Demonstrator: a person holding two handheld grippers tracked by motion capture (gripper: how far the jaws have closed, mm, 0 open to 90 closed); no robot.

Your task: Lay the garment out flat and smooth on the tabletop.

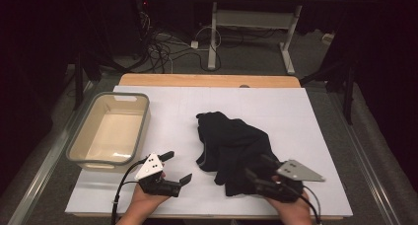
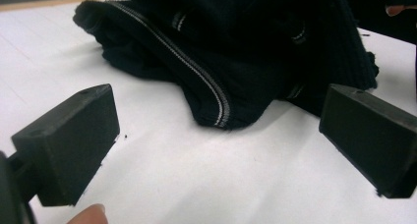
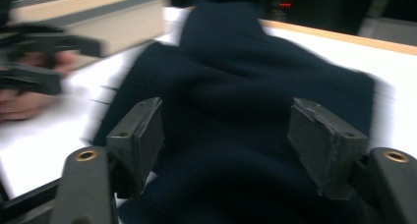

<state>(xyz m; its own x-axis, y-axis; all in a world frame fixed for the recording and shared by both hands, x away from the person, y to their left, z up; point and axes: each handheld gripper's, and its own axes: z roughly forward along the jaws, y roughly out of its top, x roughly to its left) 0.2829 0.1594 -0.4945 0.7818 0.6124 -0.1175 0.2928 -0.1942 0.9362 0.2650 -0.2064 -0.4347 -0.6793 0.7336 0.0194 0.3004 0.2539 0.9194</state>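
Our white tabletop (image 1: 296,136) holds a dark garment (image 1: 231,146) and bin (image 1: 111,129); both tools, left (image 1: 178,168) and right (image 1: 256,168), released.

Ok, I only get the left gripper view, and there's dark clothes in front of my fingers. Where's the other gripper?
Observer: The right gripper is at the near edge of the dark garment, fingers apart over the cloth, not pinching it.
Operator: Is there a box for it?
Observer: Yes, a beige tub stands on the left of the white table, with nothing inside.
Operator: Near my gripper?
Observer: Just beyond the left gripper.
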